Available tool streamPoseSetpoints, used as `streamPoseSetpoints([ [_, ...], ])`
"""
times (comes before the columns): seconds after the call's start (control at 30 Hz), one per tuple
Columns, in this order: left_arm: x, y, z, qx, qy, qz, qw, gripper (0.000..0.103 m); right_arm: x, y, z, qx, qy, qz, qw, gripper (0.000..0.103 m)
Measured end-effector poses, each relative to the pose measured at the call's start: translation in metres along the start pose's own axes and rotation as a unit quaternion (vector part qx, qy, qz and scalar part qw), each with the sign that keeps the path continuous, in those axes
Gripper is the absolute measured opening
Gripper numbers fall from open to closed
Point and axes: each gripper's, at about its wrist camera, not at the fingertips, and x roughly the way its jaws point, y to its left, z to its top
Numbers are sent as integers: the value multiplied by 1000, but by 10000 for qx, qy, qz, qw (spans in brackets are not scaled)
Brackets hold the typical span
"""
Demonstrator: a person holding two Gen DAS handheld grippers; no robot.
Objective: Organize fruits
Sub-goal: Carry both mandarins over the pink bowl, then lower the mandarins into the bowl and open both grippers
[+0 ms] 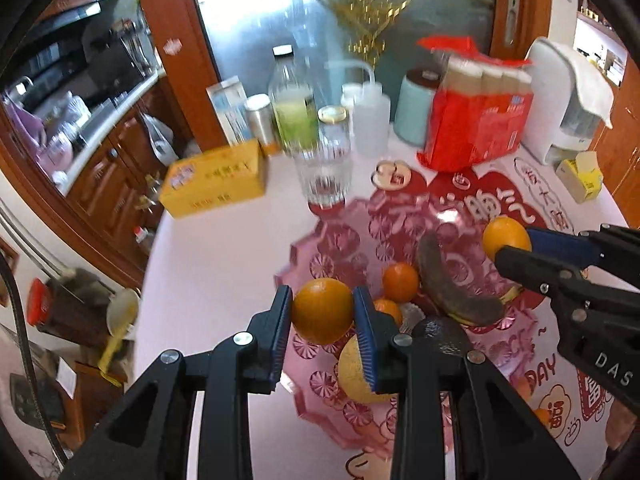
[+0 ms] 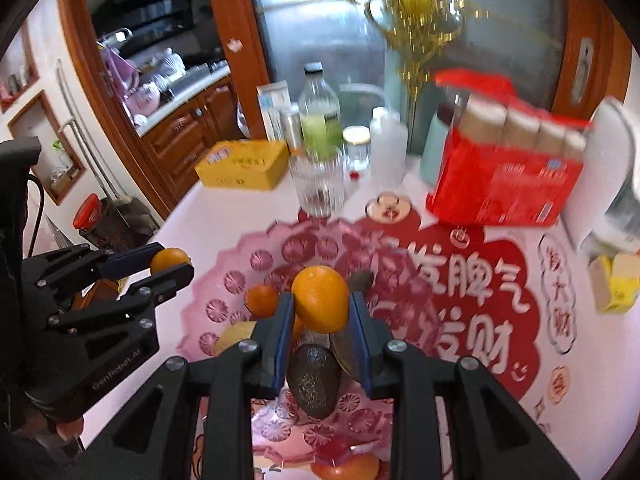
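Observation:
My left gripper (image 1: 322, 300) is shut on an orange (image 1: 322, 314) above the near left part of a pink patterned tray (image 1: 344, 236). At the right, my right gripper (image 1: 512, 246) is shut on a second orange (image 1: 506, 236) over the tray's far right side. In the tray lie two small oranges (image 1: 400, 282), a darkened banana (image 1: 456, 292), an avocado (image 1: 440, 336) and a yellow fruit (image 1: 354, 372). The right wrist view shows the right gripper (image 2: 320, 300) clamping its orange (image 2: 320, 292) above the avocado (image 2: 314, 376), and the left gripper (image 2: 174, 260) with its orange (image 2: 170, 258) over the tray's (image 2: 240, 256) left rim.
Behind the tray stand a ribbed glass (image 1: 324, 176), a yellow box (image 1: 216, 182), a bottle of green liquid (image 1: 292, 108), a jar, a red pack (image 1: 476, 128) and a white appliance (image 1: 560, 100). An orange-red fruit (image 2: 346, 466) lies at the tray's near edge. The table edge runs along the left.

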Motion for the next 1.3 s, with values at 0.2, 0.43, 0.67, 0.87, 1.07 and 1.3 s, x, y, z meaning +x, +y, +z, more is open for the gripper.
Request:
streamPoseSetpoints([
  [0.2,47,-1,0,-22,289,-160,9995,29,42,-9,-8,179,332,-110,9992,28],
  [0.43,85,-8,-4,-10,570,-266,9980,29,71,-21,-11,342,499,-248,9979,28],
  [0.67,96,-11,-4,-29,589,-319,9977,30,87,-30,-13,382,591,-386,9968,28],
  [0.87,102,-10,-3,-63,663,-244,9975,36,92,-30,-12,293,534,-538,9967,29],
  [1.07,100,-12,-5,-45,598,-147,9981,71,87,-28,-14,294,423,-423,9978,31],
  [1.3,91,-17,-4,-64,506,-141,9986,92,71,-27,-13,333,214,-320,9987,38],
])
